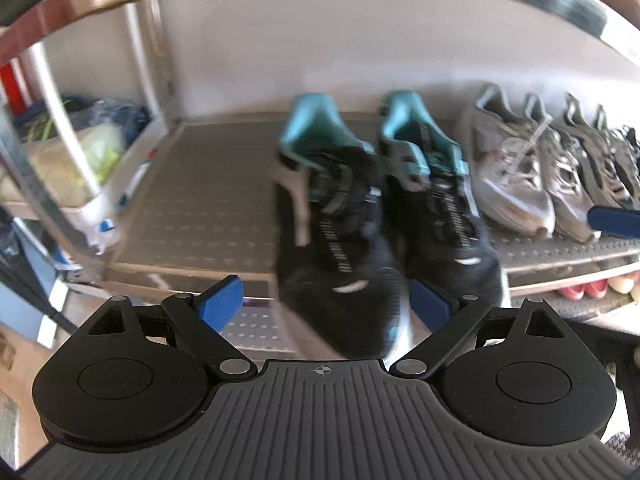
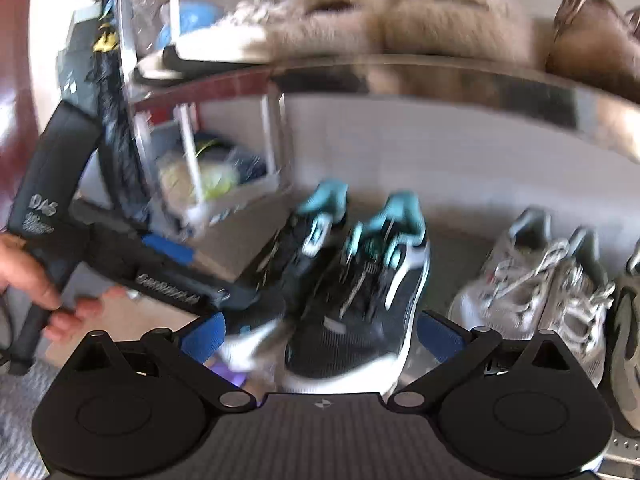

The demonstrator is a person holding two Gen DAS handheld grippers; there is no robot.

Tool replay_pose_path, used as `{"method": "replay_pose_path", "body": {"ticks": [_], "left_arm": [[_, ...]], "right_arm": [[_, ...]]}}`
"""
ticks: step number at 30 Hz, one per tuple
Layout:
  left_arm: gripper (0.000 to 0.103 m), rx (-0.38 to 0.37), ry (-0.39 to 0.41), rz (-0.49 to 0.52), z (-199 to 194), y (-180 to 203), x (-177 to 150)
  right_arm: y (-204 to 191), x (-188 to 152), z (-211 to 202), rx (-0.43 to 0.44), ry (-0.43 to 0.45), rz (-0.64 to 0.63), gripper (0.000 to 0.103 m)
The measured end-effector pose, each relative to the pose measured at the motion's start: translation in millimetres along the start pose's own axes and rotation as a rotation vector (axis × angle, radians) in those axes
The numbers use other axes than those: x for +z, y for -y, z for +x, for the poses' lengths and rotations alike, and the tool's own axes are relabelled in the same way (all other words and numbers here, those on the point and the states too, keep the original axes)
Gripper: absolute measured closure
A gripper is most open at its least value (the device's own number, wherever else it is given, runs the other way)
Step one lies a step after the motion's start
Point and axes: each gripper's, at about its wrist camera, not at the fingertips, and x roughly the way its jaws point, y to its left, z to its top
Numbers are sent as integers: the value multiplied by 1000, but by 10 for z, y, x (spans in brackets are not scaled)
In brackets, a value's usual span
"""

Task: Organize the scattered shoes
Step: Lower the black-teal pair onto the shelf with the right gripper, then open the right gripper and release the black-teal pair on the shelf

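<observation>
A pair of black sneakers with teal collars stands side by side on the perforated shelf (image 1: pixel 200 208), toes toward me. In the left wrist view the left shoe (image 1: pixel 340 248) sits between the wide-open blue fingers of my left gripper (image 1: pixel 326 300), and the right shoe (image 1: pixel 440 208) stands beside it. In the right wrist view the right shoe (image 2: pixel 360 308) lies between the open fingers of my right gripper (image 2: pixel 320 336), with the left shoe (image 2: pixel 296 248) to its left. Neither gripper holds anything. The left gripper's body (image 2: pixel 120 264) shows at the left.
Grey and white sneakers (image 1: pixel 516 168) line the shelf to the right, also in the right wrist view (image 2: pixel 536 292). Fluffy tan slippers (image 2: pixel 400 16) sit on the shelf above. A bin of bags (image 1: pixel 80 152) stands at the left. Pink shoes (image 1: pixel 588 288) sit below.
</observation>
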Motion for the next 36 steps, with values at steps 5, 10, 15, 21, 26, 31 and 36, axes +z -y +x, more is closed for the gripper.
{"method": "replay_pose_path", "body": {"ticks": [5,10,15,21,26,31,36], "left_arm": [[9,75,-22,-42,-16,-324,-42],[9,108,-33,-93,-53,-611,-50],[9,109,-33,-115,-101,-769,-66],[9,102,-43,-114,-116,-799,-80],[9,97,-41,-99,-124,-762,-79],[9,97,-45,-92,-95,-731,-84],[9,92,-44,-79,-88,-678,-85]], "right_arm": [[-366,-29,107,-179,126,-153,1],[-273,192,659,-210,-4,59,26],[-143,317,1077,-155,-43,222,38],[-265,364,1281,-128,-34,169,18],[-404,387,1303,-174,-21,122,24],[-453,536,1204,-263,90,79,27],[-388,513,1430,-298,18,107,43]]}}
